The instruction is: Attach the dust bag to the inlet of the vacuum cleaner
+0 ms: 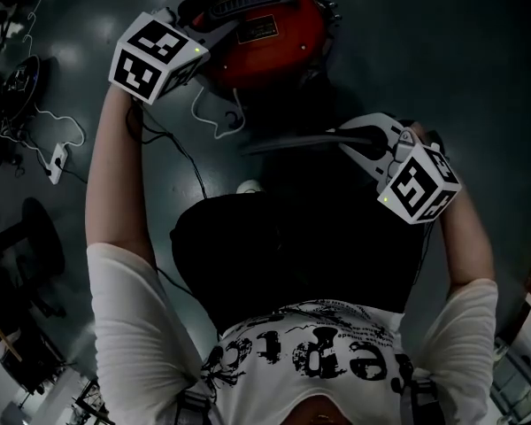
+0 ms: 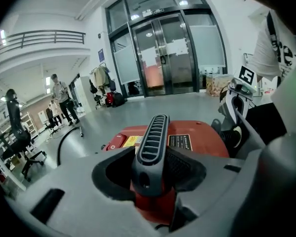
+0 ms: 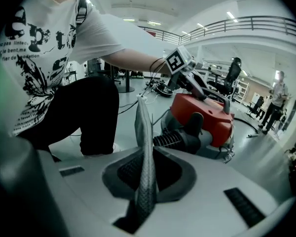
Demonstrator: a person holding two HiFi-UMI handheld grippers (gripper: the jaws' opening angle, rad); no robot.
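On a glossy grey floor [image 1: 425,60] in a big hall, a red vacuum cleaner [image 1: 265,42] with a dust bag [image 3: 144,127] held close by.
Glass doors [image 2: 163,53] and a balcony rail [image 2: 39,36] bound the room, with an office chair [image 2: 19,142] and standing people [image 2: 61,98] well off. The left gripper [image 2: 150,154] has its jaws wide, closed round the vacuum cleaner's black handle [image 2: 153,132], which fills the gap. The right gripper [image 3: 145,167] has its jaws nearly together, pinching the edge of the grey mesh dust bag, which stands up thin near the ribbed hose [image 3: 170,139].
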